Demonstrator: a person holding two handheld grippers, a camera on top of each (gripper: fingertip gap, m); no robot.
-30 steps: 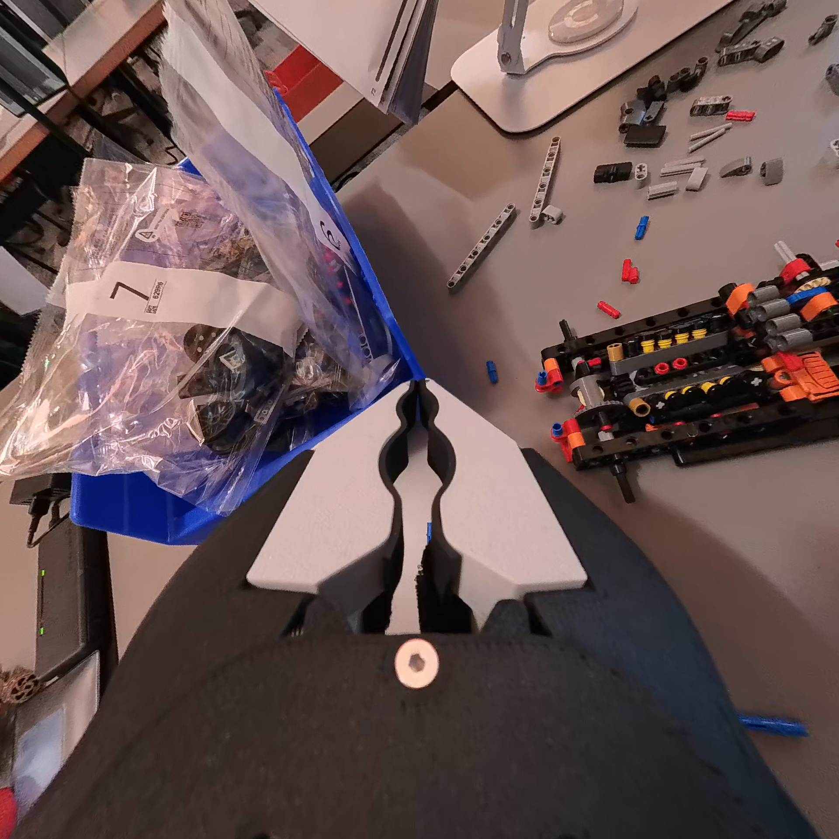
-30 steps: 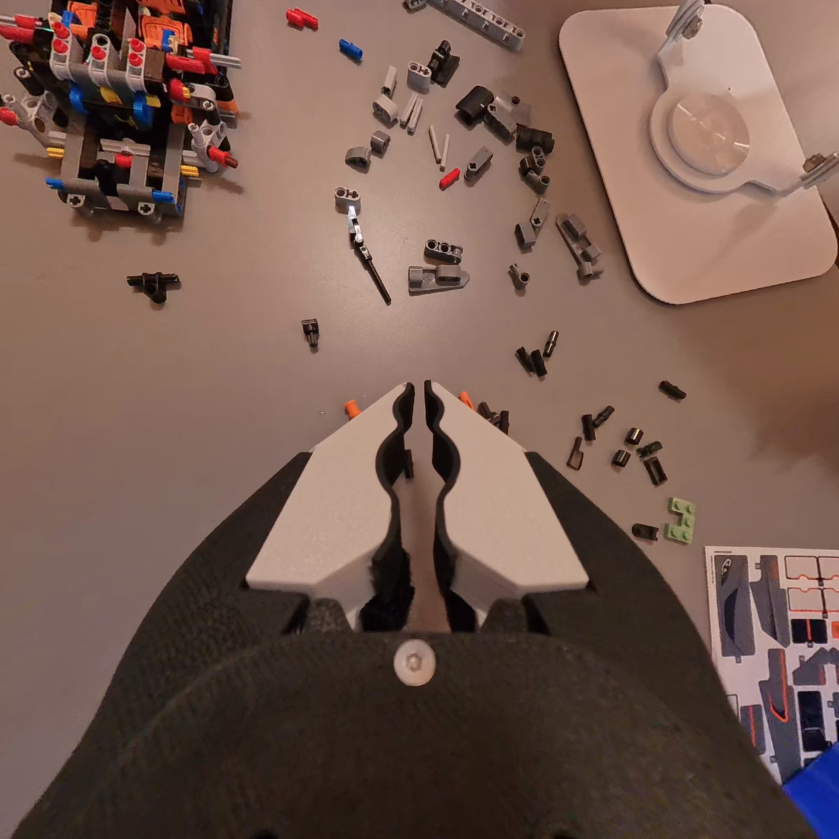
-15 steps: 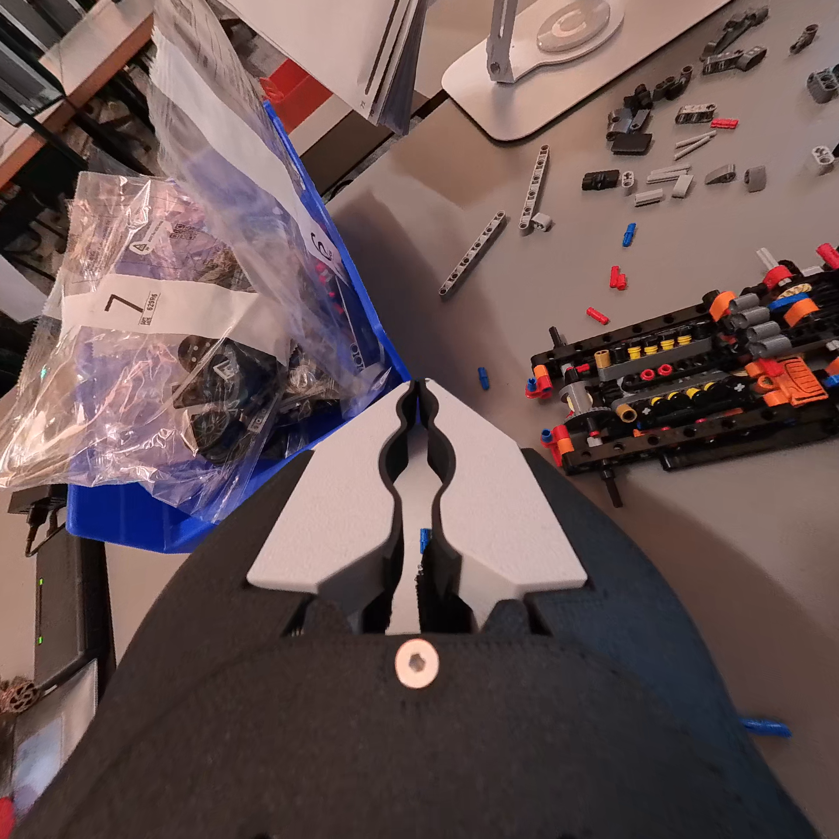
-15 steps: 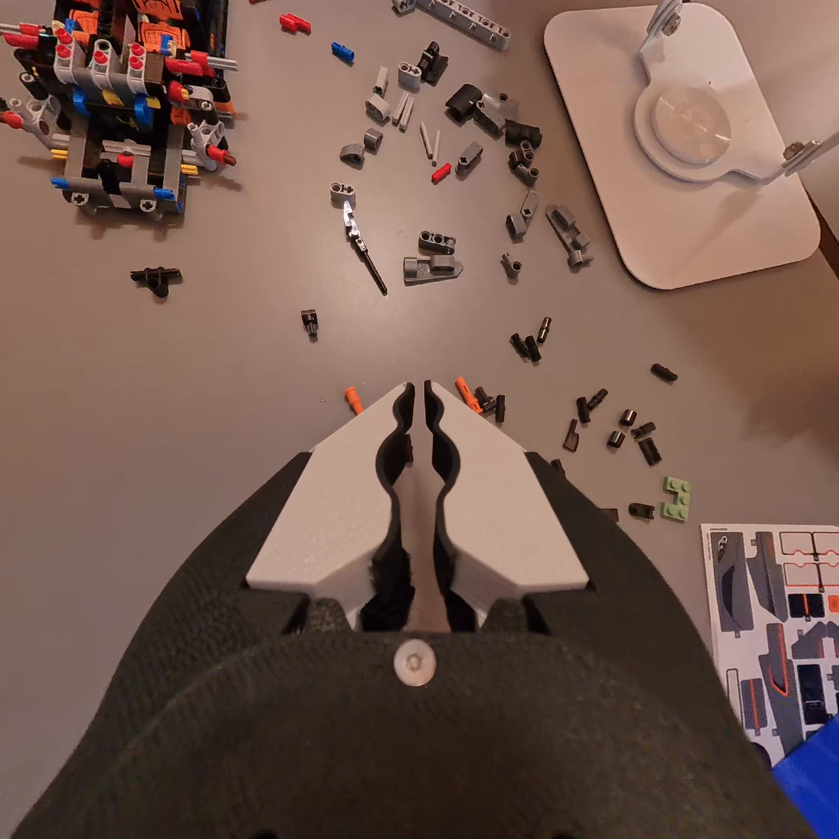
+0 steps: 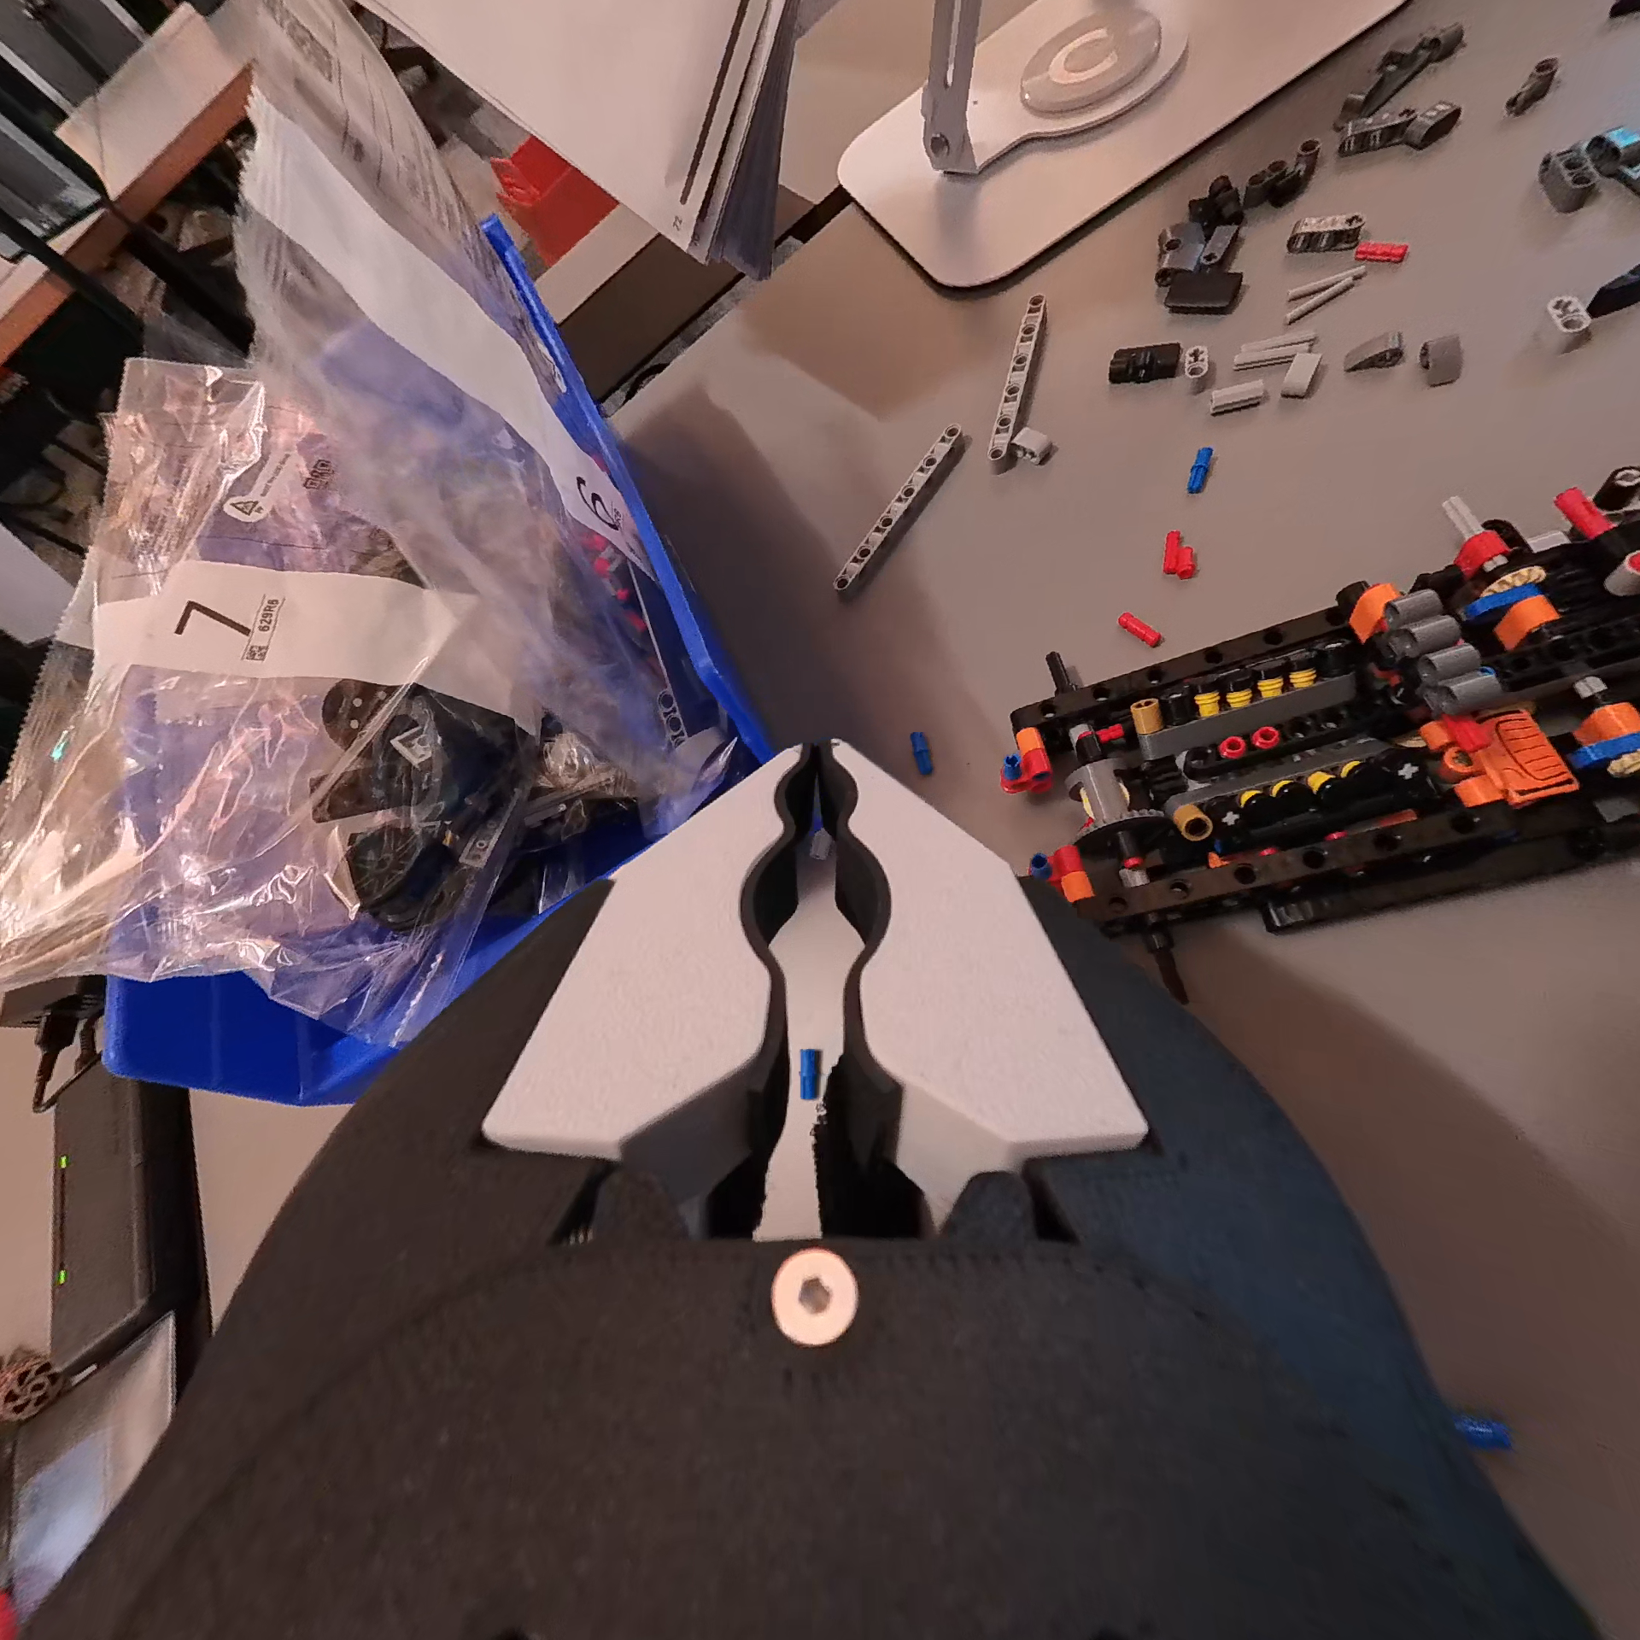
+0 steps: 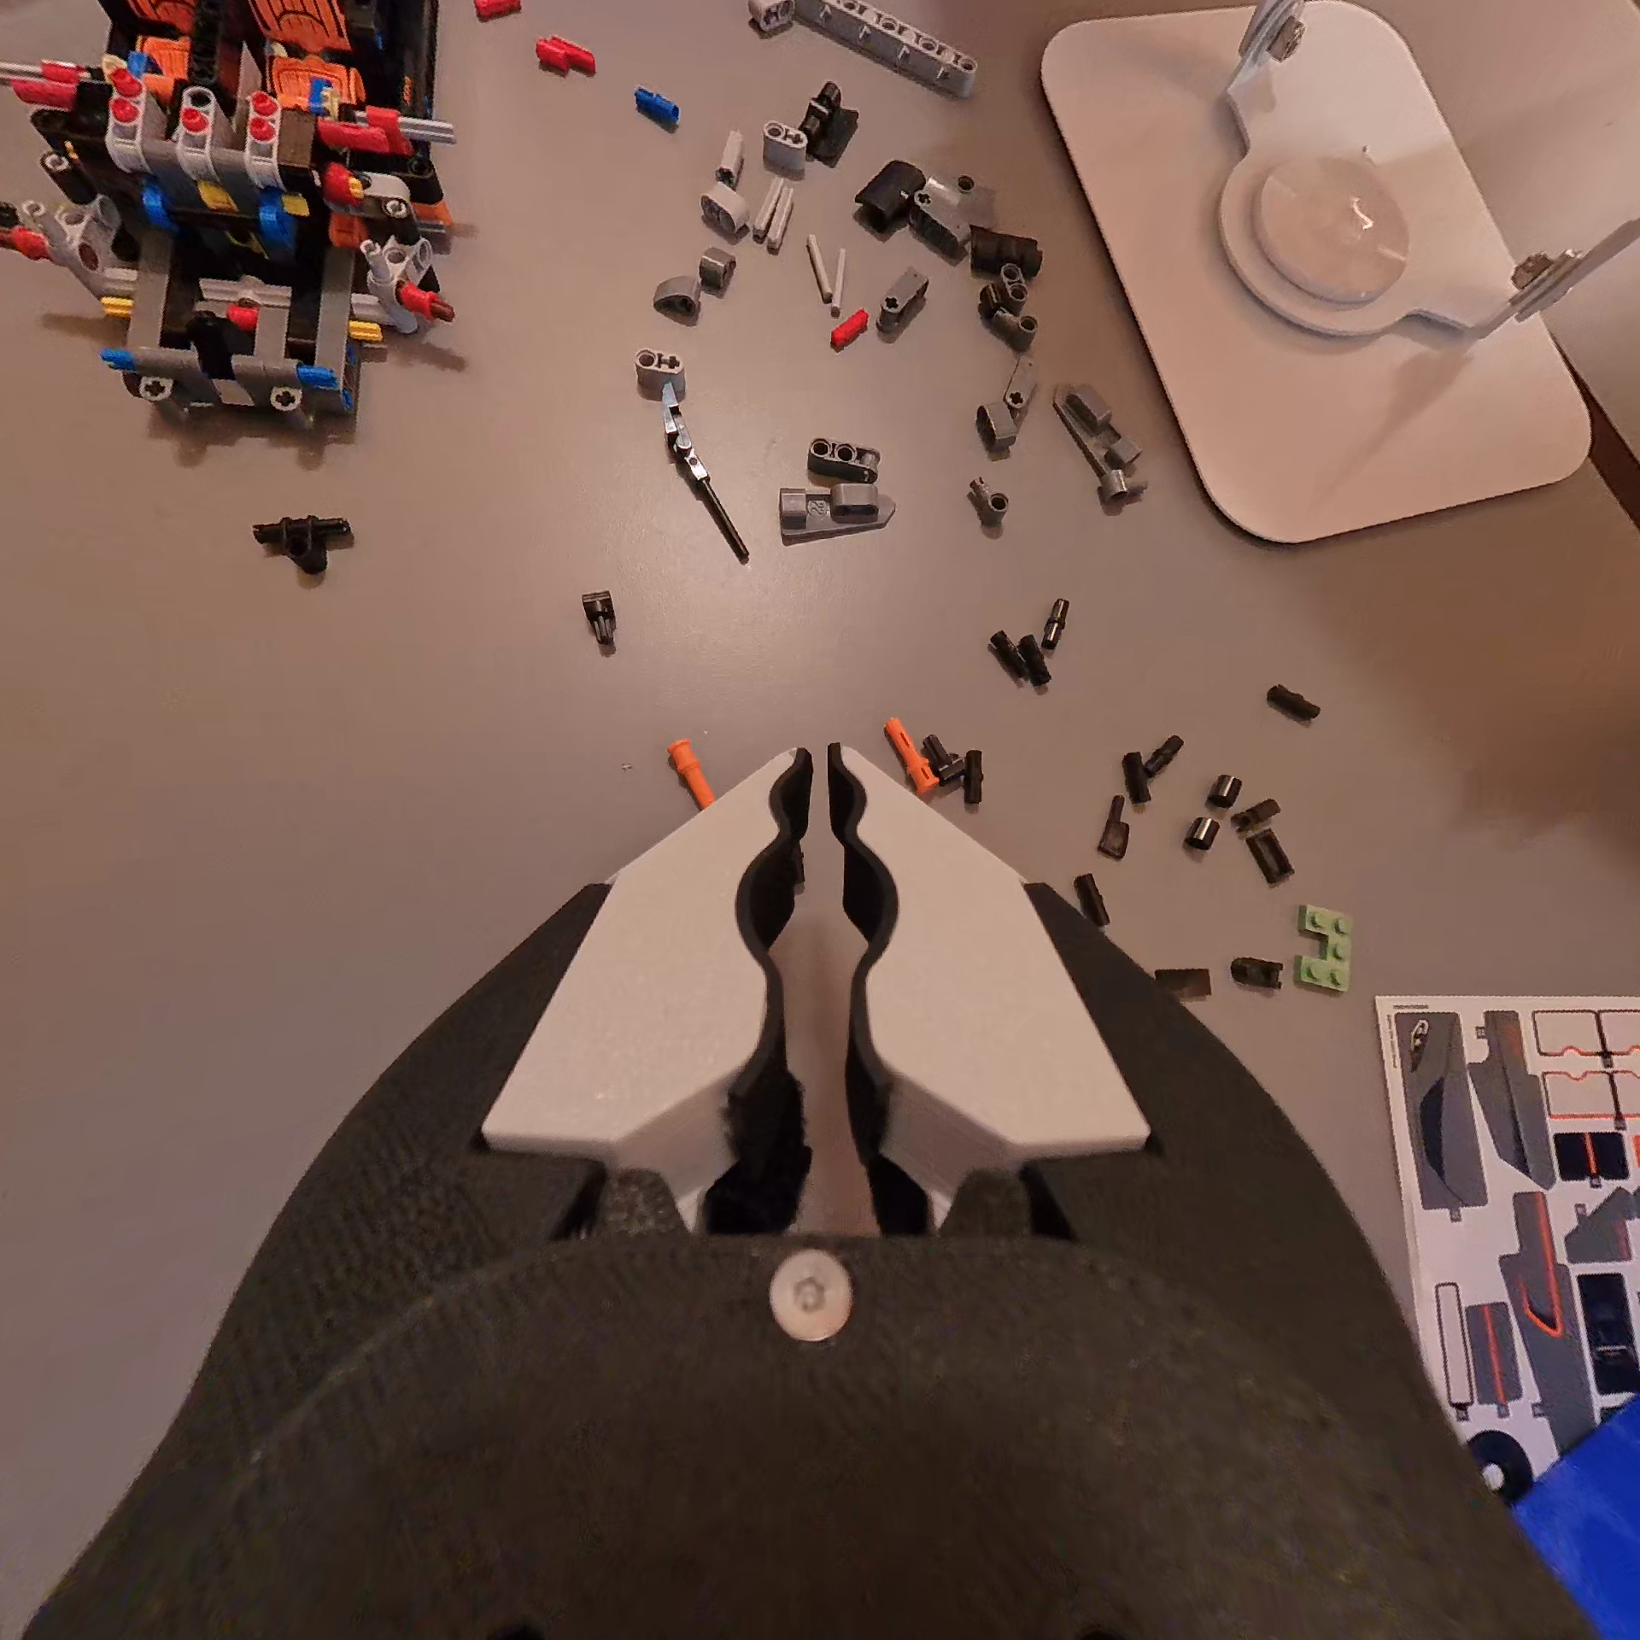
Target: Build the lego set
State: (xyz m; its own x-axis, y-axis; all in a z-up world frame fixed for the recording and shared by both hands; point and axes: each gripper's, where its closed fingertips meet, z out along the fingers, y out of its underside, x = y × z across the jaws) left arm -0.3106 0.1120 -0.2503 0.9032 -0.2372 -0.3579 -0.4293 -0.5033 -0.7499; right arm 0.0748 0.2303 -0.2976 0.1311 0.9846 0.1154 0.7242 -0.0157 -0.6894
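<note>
Left wrist view: the left tongs (image 5: pixel 817 761) have their tips pressed together, with nothing visibly pinched at the tips. A small grey bit (image 5: pixel 821 844) shows in the gap behind them, though whether it is held or lies on the worktop (image 5: pixel 1331 1109) below cannot be told. A blue pin (image 5: pixel 808 1074) shows through the gap farther back. Off the tongs' left side, at the worktop's left edge, stands a blue bin (image 5: pixel 266 1056) holding clear plastic bags (image 5: pixel 266 710) of parts. The half-built lego model (image 5: pixel 1349 763), a long black frame with orange, yellow, red and grey parts, lies toward the right edge. Two grey beams (image 5: pixel 901 508) and loose small pieces lie between the model and a white stand base (image 5: pixel 1047 169) at the far edge.

Right wrist view: the right tongs (image 6: pixel 819 756) are nearly closed, a thin slit left between the tips, holding nothing. An orange pin (image 6: pixel 691 770) lies just beside the left finger, another orange pin (image 6: pixel 913 756) just beside the right one. Black pins (image 6: pixel 1154 772) are scattered to the right, near a light green plate (image 6: pixel 1327 960). The model (image 6: pixel 240 222) sits at the far left corner, the white stand base (image 6: pixel 1331 373) at the far right. A sticker sheet (image 6: pixel 1526 1225) lies at the right edge.
</note>
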